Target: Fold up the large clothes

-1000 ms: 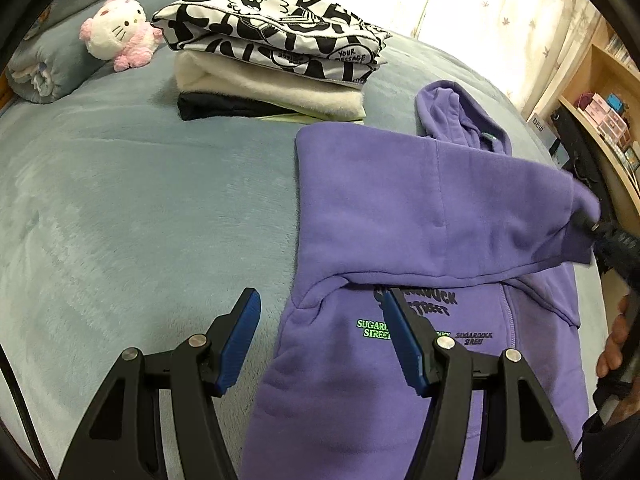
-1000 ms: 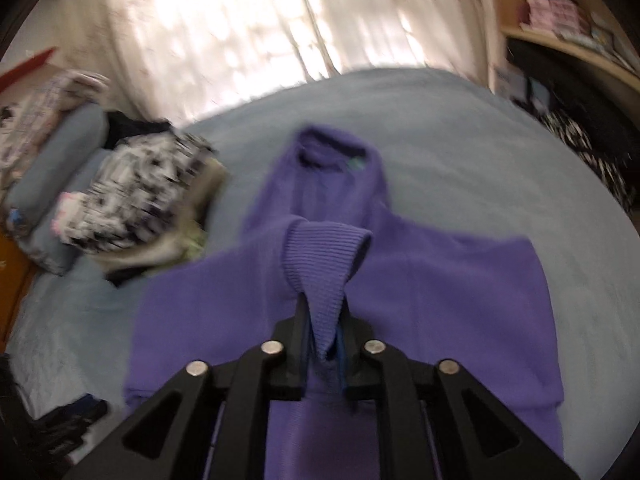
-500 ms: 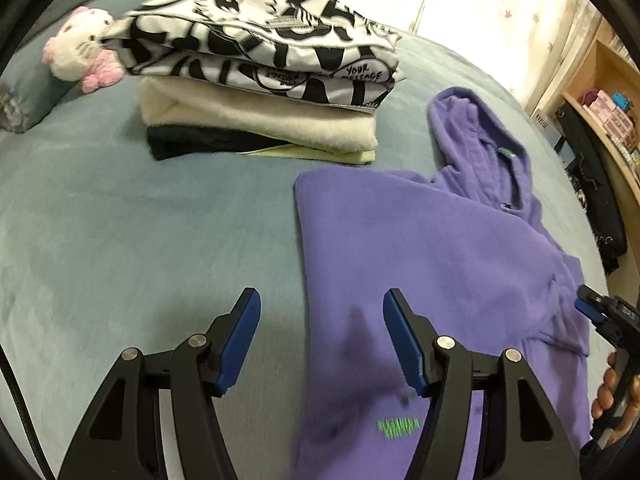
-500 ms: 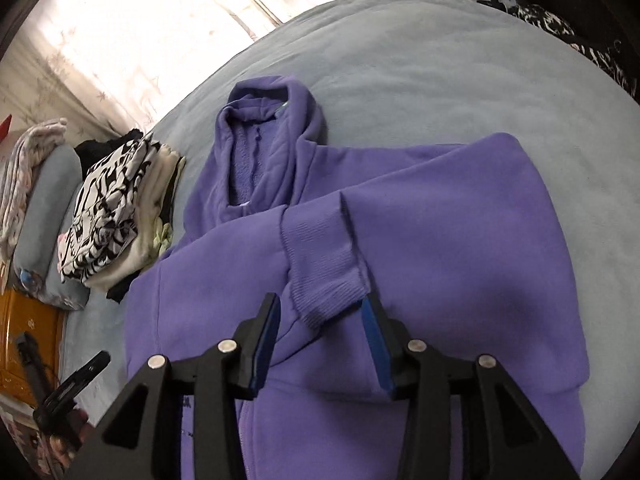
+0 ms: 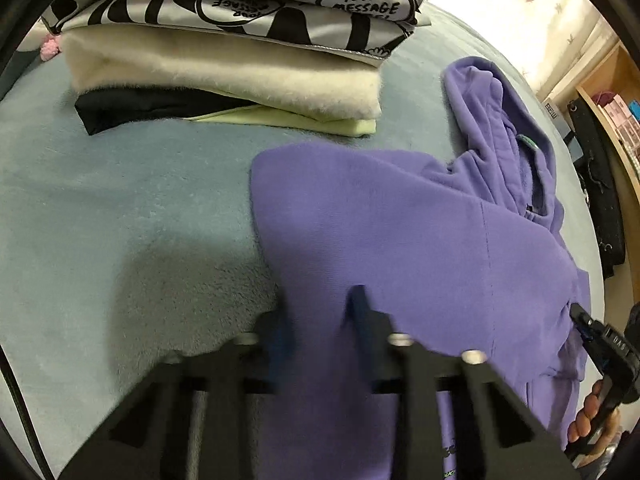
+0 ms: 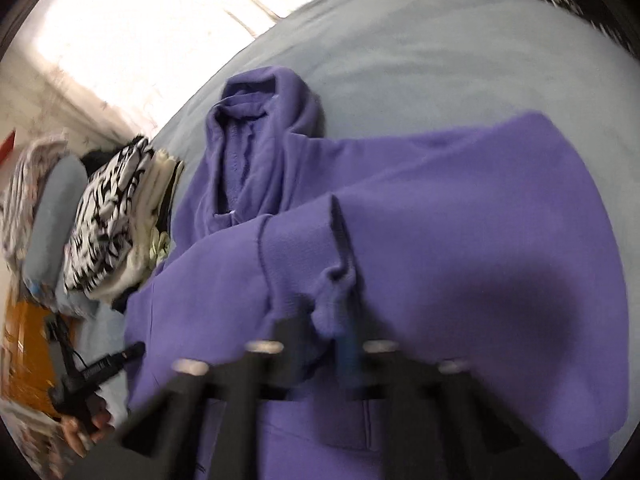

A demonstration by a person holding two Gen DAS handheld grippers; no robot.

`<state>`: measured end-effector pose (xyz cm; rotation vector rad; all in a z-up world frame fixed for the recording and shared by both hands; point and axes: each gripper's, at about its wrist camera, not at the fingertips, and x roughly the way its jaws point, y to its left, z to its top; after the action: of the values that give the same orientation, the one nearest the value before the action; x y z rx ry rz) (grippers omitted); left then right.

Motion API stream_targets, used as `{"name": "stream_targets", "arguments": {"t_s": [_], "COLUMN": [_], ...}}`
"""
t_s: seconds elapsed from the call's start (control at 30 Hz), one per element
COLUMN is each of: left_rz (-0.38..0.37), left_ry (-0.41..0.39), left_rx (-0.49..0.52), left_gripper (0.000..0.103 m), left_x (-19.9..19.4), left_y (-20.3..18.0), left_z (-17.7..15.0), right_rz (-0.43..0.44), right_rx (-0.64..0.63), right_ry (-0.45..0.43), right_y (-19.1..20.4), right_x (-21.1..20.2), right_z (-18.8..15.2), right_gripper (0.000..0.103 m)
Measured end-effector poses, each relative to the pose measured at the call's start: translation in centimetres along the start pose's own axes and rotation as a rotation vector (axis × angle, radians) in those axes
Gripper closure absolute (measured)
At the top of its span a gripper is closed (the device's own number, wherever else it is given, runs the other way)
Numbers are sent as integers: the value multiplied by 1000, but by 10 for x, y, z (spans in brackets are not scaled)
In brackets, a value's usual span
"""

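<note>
A purple hoodie (image 5: 400,232) lies spread on a grey-blue blanket (image 5: 120,208), its hood (image 5: 500,132) pointing away toward the curtain (image 5: 540,8). Both sleeves are folded in across the body.

The left gripper (image 5: 320,320) sits low at the hoodie's left edge. Its fingers stand apart, one on the blanket just beside the fabric edge and the other over the purple cloth; motion blur hides whether they touch the fabric.

The right gripper (image 6: 320,332) is over the middle of the hoodie, at the ribbed cuff (image 6: 332,280) of the folded sleeve. The cuff's bunched end lies between its fingers, which show a gap; the blur makes it impossible to tell whether they press on the cuff.

Beyond the hoodie's left shoulder sits a stack of folded clothes (image 5: 240,60): a black-and-white printed piece on top, a cream fleece under it, then black and pale green layers. It lies near the hoodie but apart from it. A shelf (image 5: 616,112) stands at the right.
</note>
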<state>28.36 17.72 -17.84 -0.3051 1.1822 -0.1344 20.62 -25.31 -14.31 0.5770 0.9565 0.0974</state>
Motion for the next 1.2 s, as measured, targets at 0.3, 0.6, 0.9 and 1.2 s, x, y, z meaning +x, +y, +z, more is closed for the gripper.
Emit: {"name": "stream_targets", "arguments": {"t_s": [0.3, 0.6, 0.9, 1.2], "left_rz": [-36, 135, 18, 1], "left_ry": [-26, -173, -144, -98], "left_rx": [89, 304, 222, 206], "left_gripper": [89, 78, 78, 76], "left_x": [-3, -34, -52, 3], "left_y": [2, -23, -58, -100], "left_z": [-2, -17, -21, -39], "right_rz": [-65, -199, -92, 11], "right_rx": [-43, -112, -209, -308], "right_ry": [2, -57, -59, -39], "right_y": [3, 22, 86, 136], "right_x": [-19, -36, -17, 37], "right_z": [-22, -25, -30, -32], "right_gripper": [95, 79, 78, 78]}}
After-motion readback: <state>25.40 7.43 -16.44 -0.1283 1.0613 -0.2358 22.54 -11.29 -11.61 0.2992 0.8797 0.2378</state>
